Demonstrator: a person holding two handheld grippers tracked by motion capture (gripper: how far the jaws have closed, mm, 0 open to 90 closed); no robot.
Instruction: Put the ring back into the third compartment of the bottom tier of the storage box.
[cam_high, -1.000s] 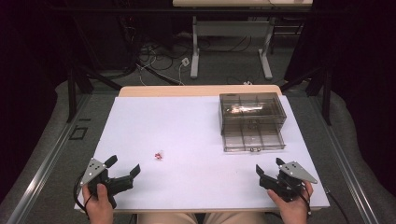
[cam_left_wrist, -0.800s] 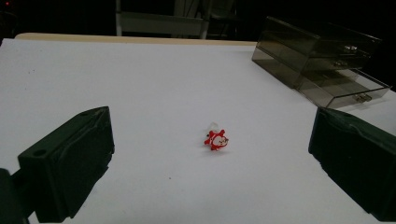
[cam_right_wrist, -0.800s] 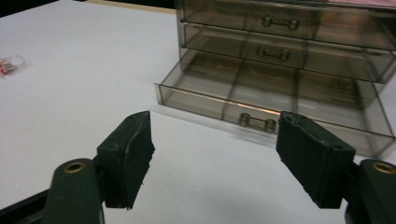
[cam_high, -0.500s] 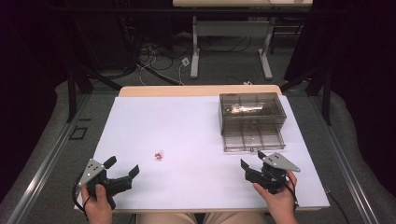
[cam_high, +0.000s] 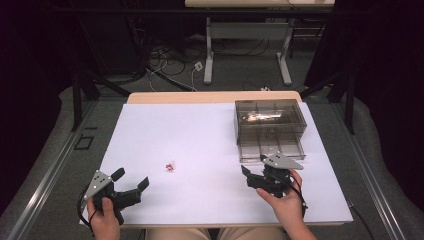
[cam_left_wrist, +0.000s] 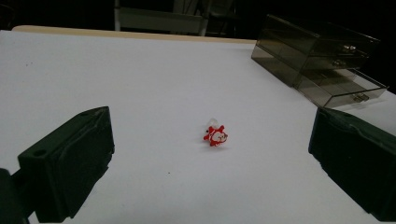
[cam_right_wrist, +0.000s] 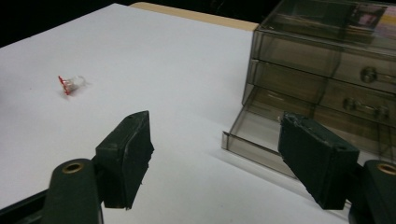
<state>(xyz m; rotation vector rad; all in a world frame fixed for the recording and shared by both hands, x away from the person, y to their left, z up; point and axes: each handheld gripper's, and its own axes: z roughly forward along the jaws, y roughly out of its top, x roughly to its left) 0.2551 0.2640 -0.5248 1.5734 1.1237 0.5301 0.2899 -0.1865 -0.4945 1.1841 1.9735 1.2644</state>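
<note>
A small red and white trinket lies on the white table, left of centre. My left gripper rests near the front left edge, open and empty, and points toward the trinket, which lies well ahead of its fingers. A smoky clear drawer unit stands at the back right with its bottom drawer pulled out. My right gripper hovers just in front of that drawer, open with nothing between its fingers. The trinket is far off to its left.
A wooden strip runs along the table's far edge. Beyond it are table legs and cables on a dark floor. The drawer unit's upper drawers are closed, and something pale lies under its top.
My right gripper has moved left and a little away from the front edge, rising slightly, and now sits close in front of the open drawer. The left gripper and trinket have not moved.
</note>
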